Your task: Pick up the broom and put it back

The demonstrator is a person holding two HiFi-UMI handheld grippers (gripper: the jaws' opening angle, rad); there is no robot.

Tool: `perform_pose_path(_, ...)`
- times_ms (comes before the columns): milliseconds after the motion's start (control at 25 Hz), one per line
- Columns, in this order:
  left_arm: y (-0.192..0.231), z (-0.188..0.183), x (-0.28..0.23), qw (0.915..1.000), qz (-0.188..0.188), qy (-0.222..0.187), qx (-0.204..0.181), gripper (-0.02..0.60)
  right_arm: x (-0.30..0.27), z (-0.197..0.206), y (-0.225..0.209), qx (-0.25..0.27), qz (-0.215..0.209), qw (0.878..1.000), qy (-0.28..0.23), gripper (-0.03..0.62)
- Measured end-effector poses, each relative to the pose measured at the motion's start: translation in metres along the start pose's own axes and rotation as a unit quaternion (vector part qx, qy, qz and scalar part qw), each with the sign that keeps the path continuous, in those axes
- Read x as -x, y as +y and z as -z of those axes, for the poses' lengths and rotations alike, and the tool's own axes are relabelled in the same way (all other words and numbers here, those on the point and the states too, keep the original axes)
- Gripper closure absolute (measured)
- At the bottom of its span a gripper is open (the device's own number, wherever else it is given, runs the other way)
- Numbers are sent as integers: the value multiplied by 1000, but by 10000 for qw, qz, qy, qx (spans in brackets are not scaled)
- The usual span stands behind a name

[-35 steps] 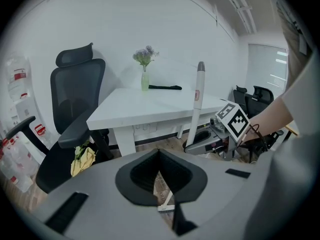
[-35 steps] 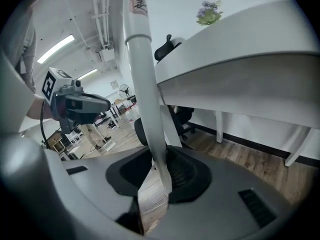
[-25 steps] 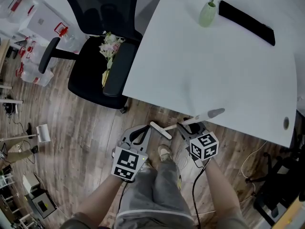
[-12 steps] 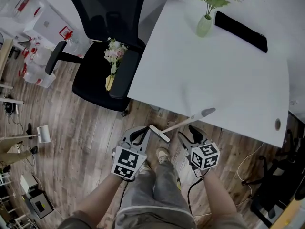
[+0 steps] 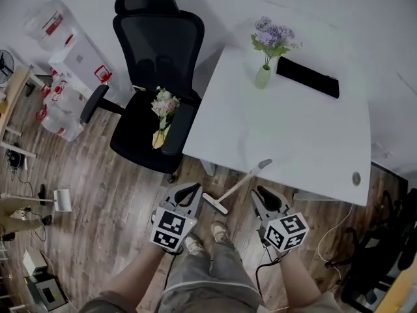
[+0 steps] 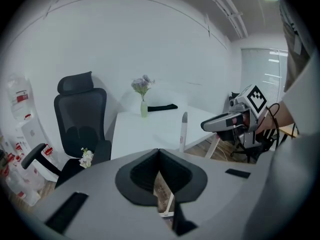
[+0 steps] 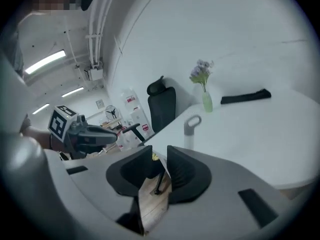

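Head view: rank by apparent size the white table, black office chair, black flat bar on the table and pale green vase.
1. White rectangular table
2. Black mesh office chair; sits lower, so real size unsure
3. Black flat bar
4. Pale green vase, without its flowers

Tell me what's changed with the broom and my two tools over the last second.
The right tool has let go of the broom and drawn back from it. Its jaws have just been closing, with nothing between them. The left tool stays beside the broom's head, empty. The broom stays leaning against the table edge. The chair and vase are unmoved.
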State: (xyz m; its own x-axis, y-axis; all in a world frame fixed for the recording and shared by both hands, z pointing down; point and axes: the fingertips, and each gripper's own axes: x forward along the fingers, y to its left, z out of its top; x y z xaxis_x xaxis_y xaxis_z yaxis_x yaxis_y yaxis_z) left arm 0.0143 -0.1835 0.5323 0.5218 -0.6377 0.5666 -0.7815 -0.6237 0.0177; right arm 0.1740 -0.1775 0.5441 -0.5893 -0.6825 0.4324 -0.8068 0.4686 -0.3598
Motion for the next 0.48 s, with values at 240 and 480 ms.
perform_pose_path(240,3,-58,34,9990,10,-389,-217,566,45,-92,27,484,60,9966,-664,514)
perform_pose_path(480,1,-118,77,9947,-72,-861,-551,566,81,-153,70,1240,50,9881,-906,537)
